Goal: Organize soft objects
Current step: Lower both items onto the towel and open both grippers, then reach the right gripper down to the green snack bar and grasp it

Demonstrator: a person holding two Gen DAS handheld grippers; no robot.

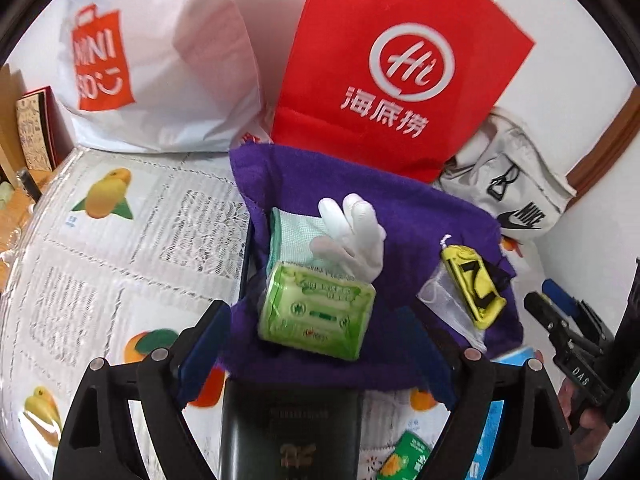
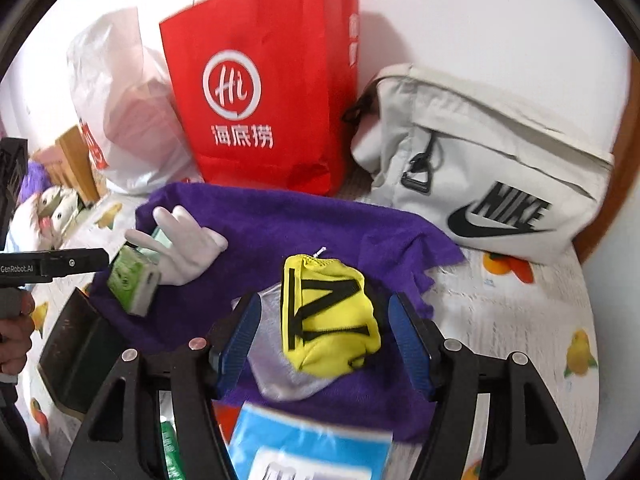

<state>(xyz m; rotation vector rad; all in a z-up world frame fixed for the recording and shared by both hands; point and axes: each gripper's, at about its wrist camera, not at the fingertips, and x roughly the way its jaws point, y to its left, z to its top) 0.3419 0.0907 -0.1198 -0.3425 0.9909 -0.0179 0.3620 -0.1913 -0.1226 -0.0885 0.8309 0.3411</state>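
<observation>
A green tissue pack [image 1: 316,312], white glove [image 1: 352,232] and yellow pouch [image 2: 328,316] lie on the purple cloth [image 2: 280,220]. Both the left claw [image 1: 320,344] and right claw [image 2: 326,344] gape wide, empty. Judging by this, gathering seems done; wrapping remains.

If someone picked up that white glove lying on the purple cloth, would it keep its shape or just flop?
The white glove looks like thin fabric, so it would probably droop. It seems light. Resting partly on the green tissue pack, it might drag that along.

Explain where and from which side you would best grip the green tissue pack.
Probably grip the tissue pack across its two long sides, coming from above at its near, free end: it is a soft block, and the white glove overlaps its far edge.
</observation>
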